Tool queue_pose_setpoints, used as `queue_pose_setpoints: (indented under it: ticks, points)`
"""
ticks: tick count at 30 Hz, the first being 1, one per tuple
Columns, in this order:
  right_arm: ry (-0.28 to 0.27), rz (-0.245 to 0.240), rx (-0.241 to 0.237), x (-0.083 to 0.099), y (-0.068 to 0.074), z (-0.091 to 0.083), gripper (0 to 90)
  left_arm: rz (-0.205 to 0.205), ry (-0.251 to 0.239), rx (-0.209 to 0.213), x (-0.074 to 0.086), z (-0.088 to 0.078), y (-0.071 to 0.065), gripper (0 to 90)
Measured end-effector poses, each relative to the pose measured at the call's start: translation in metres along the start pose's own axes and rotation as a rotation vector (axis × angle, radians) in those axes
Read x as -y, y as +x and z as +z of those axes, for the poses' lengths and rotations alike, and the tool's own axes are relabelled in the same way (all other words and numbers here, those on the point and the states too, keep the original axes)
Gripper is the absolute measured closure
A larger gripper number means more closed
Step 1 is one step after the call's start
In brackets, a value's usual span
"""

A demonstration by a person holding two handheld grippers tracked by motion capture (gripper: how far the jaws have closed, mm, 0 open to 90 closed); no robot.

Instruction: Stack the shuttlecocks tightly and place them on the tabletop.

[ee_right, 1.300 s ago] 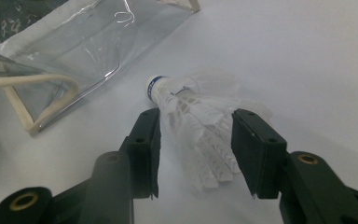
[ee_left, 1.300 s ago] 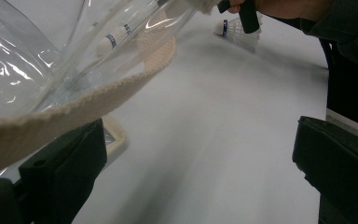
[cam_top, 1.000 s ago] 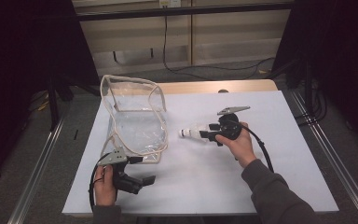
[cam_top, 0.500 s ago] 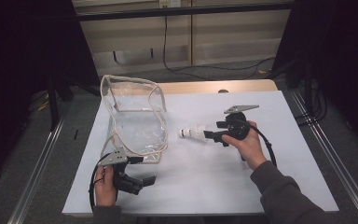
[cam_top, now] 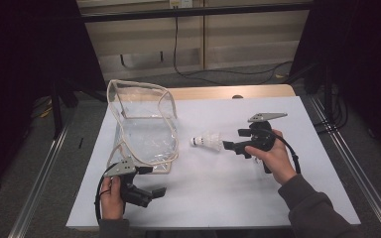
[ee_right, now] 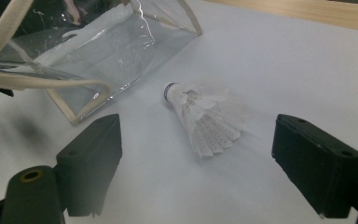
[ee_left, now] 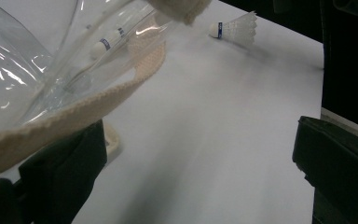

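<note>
The right gripper [cam_top: 229, 145] lies low over the white table [cam_top: 218, 198], its two black jaws standing wide apart after just opening, with nothing pressed between them. The shuttlecock [ee_right: 199, 114] lies on its side on the table just ahead of those jaws and between their lines, clear of both pads; in the right gripper view its cork tip with a dark band points away from the jaws toward the bag, and its white feather skirt fans back toward the gap between them. Past the left-hand jaw in that view, and farther out than the shuttlecock, sits a clear plastic bag [ee_right: 112, 51] with cream cloth edging, its near corner just beyond that jaw's tip. From the high view the shuttlecock [cam_top: 206, 141] rests between the right gripper's jaw tips and the bag [cam_top: 144, 129], near both but touching neither. The left gripper [cam_top: 151, 193] is held low near the front edge of the table, just in front of the bag's near corner. Its jaws are also apart: in the left gripper view the cream strap [ee_left: 79, 109] of the bag curves over the left-hand jaw, and whether it touches that jaw is unclear, while the right-hand jaw stands well off with bare table between them. Far ahead of these jaws, toward the right-hand one, the shuttlecock [ee_left: 237, 29] lies on the table.
</note>
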State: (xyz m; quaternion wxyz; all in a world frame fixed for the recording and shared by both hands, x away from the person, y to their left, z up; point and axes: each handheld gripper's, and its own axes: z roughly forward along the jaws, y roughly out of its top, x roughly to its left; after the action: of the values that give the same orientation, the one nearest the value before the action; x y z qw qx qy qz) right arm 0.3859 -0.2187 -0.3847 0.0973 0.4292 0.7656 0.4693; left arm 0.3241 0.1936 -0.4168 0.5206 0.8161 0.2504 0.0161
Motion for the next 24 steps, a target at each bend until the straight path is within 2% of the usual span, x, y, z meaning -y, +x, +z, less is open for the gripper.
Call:
queue_pose_setpoints:
  ticks: [6,12,24]
  points:
    - [0.002,0.004,-0.001,0.002,-0.004,-0.008,14.9,-0.002,-0.004,0.000,0.000,0.000,0.000,3.0]
    - [0.025,-0.021,0.009,0.003,-0.002,-0.013,14.9,-0.002,-0.003,0.000,0.000,0.000,0.000,3.1]
    - [0.021,-0.027,0.003,0.010,-0.004,-0.022,13.8,0.000,-0.004,-0.003,0.000,-0.002,-0.001,3.0]
